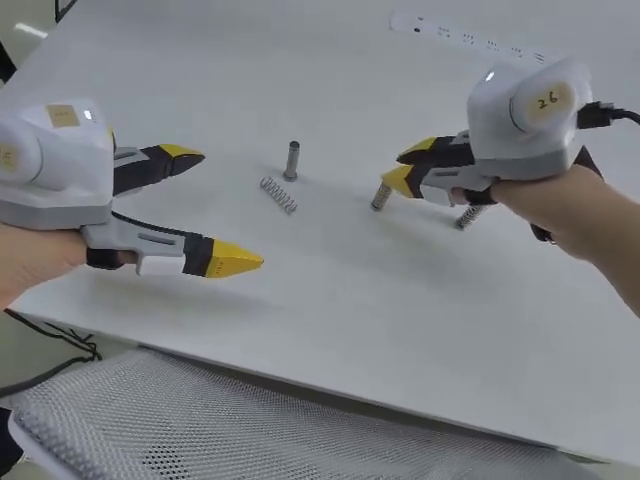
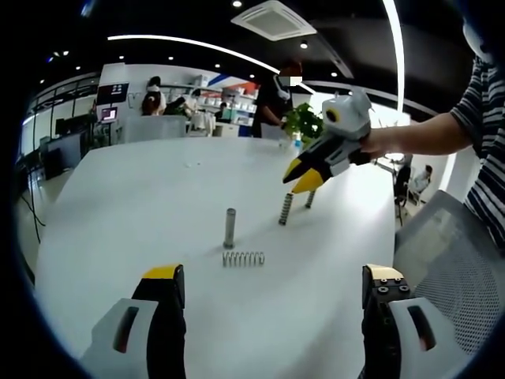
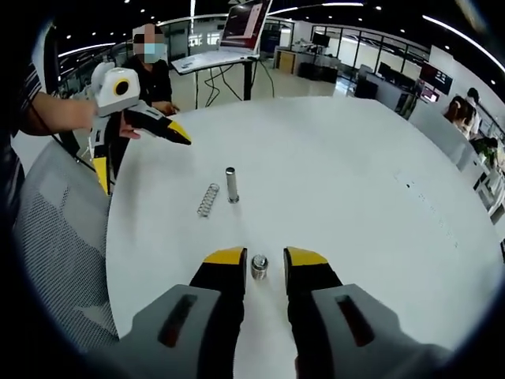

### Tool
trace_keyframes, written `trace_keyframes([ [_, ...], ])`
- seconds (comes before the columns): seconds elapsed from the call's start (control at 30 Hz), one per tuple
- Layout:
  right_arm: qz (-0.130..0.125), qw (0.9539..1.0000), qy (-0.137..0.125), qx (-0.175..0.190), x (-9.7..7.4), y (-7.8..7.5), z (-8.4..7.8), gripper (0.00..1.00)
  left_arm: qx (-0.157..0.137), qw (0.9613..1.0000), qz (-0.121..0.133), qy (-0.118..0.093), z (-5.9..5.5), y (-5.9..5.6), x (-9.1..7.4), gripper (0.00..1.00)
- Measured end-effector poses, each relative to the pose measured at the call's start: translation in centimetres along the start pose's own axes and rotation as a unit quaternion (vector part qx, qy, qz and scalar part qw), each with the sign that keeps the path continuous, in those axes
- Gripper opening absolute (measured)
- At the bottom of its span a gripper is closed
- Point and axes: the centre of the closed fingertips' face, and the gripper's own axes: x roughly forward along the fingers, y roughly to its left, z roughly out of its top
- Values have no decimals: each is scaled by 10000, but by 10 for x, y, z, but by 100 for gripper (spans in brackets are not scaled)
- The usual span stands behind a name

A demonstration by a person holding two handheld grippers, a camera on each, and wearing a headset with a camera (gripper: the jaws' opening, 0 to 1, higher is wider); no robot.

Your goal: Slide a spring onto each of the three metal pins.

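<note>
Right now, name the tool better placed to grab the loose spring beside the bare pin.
Left. The left tool is open, empty and aimed at the loose spring and bare pin just ahead; the right tool straddles a spring-covered pin.

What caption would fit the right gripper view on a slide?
Right gripper open around a spring-covered pin; bare pin and loose spring wait beyond on the white table.

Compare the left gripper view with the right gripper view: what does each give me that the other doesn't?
Left gripper view: the right gripper seen from the side, just over two sprung pins. Right gripper view: a close look down on a pin top between its open jaws, plus the left gripper, open. Both: the bare pin and the loose spring beside it on the white table.
</note>
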Motion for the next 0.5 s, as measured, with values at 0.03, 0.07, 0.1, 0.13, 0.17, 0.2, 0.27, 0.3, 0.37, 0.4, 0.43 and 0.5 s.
trace_keyframes([
  [0.03,-13,10000,-49,53,-2,0,1,22,8,10000,-8,8,1,-1,0,92],
  [0.07,-35,9998,-118,159,-5,0,3,22,25,10000,-18,17,2,-2,1,93],
  [0.1,-41,9996,-169,234,-7,0,4,23,30,10000,-22,20,3,-2,1,93],
  [0.13,-39,9989,-272,372,-10,1,6,24,37,10000,-23,23,4,-2,1,93],
  [0.17,-67,9985,-334,437,-13,0,7,24,42,10000,-24,26,4,-3,1,93],
  [0.2,-98,9978,-389,524,-16,0,7,25,45,10000,-31,35,5,-3,1,93],
  [0.27,-114,9970,-460,614,-21,2,7,26,71,10000,-39,40,6,-4,1,93],
  [0.3,-116,9969,-466,620,-23,3,6,26,76,10000,-42,42,7,-4,1,93],
  [0.37,-107,9964,-499,672,-27,7,4,27,83,9999,-46,62,7,-4,1,93],
  [0.4,-121,9963,-519,681,-28,8,3,27,83,9999,-49,68,8,-5,1,93],
  [0.43,-122,9959,-551,702,-31,10,2,27,84,9999,-48,61,9,-5,0,93],
  [0.5,-109,9954,-623,725,-35,14,2,27,81,9999,-42,52,11,-5,0,93],
])
